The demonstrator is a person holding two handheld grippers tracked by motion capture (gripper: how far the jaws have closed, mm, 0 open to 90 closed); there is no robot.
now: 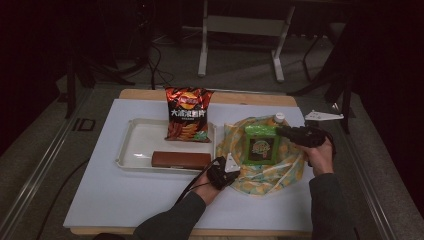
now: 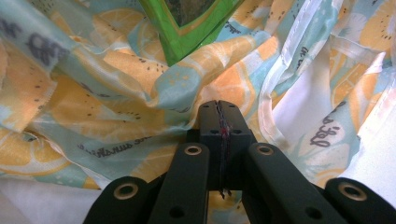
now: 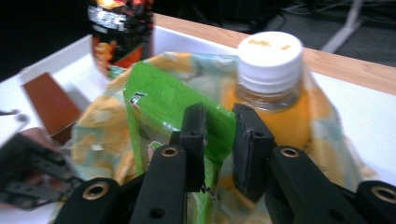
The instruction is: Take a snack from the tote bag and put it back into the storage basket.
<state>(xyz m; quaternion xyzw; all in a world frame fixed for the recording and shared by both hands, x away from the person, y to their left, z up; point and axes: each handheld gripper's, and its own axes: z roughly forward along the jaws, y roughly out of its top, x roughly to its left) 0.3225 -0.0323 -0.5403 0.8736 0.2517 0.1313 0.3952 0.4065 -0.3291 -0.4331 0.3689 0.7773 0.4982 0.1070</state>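
Table [image 1: 125, 200] carries a tray [image 1: 131, 150] on its left half and a cloth bag [image 1: 280, 172] on its right half, the two just beside each other. Chip bag [image 1: 188, 114] stands at the tray's back right, leaning over the far rim. Flat box [image 1: 181, 159] lies along the tray's near edge, in front of the chip bag. Snack pouch [image 1: 261, 145] lies on the cloth bag, near its middle. Bottle [image 1: 279, 118] sits behind the pouch at the cloth bag's far edge, cloth around it. Left gripper [image 1: 231, 169] is at the cloth bag's near left edge, right of the flat box. Right gripper [image 1: 280, 131] is at the pouch's far right corner, in front of the bottle.
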